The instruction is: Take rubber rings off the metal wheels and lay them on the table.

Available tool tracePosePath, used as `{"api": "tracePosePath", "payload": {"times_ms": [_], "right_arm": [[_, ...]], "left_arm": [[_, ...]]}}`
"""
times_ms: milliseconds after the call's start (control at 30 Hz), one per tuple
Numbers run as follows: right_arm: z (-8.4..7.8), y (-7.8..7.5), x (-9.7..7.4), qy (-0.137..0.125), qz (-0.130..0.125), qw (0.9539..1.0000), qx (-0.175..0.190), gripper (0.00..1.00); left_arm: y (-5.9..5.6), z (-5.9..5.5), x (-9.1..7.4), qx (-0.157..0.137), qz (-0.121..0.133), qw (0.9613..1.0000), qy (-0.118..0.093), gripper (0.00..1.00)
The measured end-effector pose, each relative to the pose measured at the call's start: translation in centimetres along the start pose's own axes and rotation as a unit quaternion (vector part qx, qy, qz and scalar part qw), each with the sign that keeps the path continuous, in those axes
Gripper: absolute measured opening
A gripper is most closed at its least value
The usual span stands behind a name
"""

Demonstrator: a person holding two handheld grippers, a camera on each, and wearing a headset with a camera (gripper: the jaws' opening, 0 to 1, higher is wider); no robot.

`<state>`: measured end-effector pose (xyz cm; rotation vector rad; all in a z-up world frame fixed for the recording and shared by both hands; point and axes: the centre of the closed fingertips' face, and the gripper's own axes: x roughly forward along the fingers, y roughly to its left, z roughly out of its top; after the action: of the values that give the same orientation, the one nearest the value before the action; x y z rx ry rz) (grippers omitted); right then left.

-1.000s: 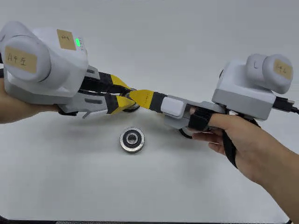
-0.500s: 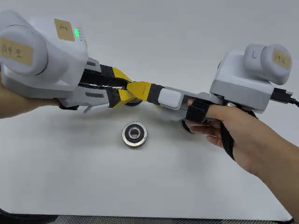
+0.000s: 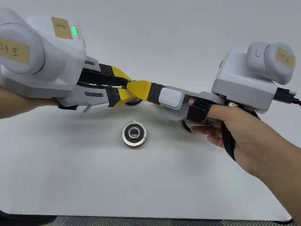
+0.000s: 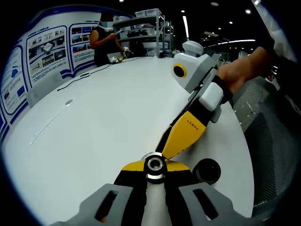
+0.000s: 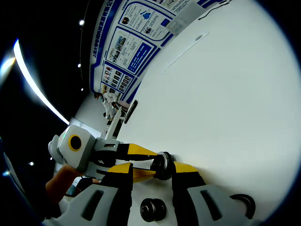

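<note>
A small metal wheel [image 4: 154, 167] with a dark rim is held above the white table [image 3: 84, 179], between the yellow jaws of my left gripper [image 3: 126, 90], which is shut on it. My right gripper [image 3: 136, 89] reaches in from the right and meets the same wheel [image 5: 162, 165], its yellow jaws closed on the wheel's edge. In the head view the crossed jaws mostly hide this wheel. A second wheel [image 3: 134, 133] with a black rubber ring lies flat on the table just below the jaws. A loose black ring [image 5: 242, 202] lies under the right gripper's body.
The table is wide, white and bare around the work. Its near edge [image 3: 141, 219] runs along the bottom of the head view. A person [image 4: 101, 40] stands by shelves at the table's far end. Posters cover the wall at the left.
Both grippers stay closed on the held wheel. The whole picture has shifted slightly with the camera, and nothing on the table has moved.
</note>
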<state>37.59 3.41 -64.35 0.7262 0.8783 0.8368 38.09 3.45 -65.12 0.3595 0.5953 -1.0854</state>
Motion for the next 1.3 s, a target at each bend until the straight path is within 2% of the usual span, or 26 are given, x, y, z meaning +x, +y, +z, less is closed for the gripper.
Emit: {"api": "tracePosePath", "payload": {"times_ms": [467,767,867,933,1067,1200,1300], "right_arm": [[-0.2,0.0,0.1,0.008,0.0,1.0,0.001,0.33],[-0.1,-0.1,-0.2,0.005,-0.003,1.0,-0.007,0.27],[-0.1,-0.6,-0.2,0.007,-0.013,0.9998,-0.014,0.21],[-0.1,-1.5,-0.2,0.006,-0.023,0.9997,0.004,0.14],[-0.1,-2.2,-0.2,0.013,-0.031,0.9994,0.007,0.04],[-0.1,-2.0,-0.3,0.013,-0.03,0.9994,0.011,0.02],[0.0,-1.6,-0.4,0.011,-0.038,0.9991,-0.014,0.02]], "left_arm": [[0.2,-0.1,0.0,-0.001,0.0,1.0,-0.002,0.13],[0.1,0.0,0.0,-0.002,0.0,1.0,-0.005,0.13],[0.1,-0.1,0.0,-0.002,0.0,1.0,-0.005,0.13],[0.1,-0.1,0.0,-0.003,0.0,1.0,-0.006,0.13],[0.1,-0.1,0.0,-0.004,0.0,1.0,-0.007,0.13],[0.1,-0.1,0.0,-0.003,0.0,1.0,-0.007,0.13],[0.1,-0.2,0.0,-0.002,0.0,1.0,-0.006,0.13]]}}
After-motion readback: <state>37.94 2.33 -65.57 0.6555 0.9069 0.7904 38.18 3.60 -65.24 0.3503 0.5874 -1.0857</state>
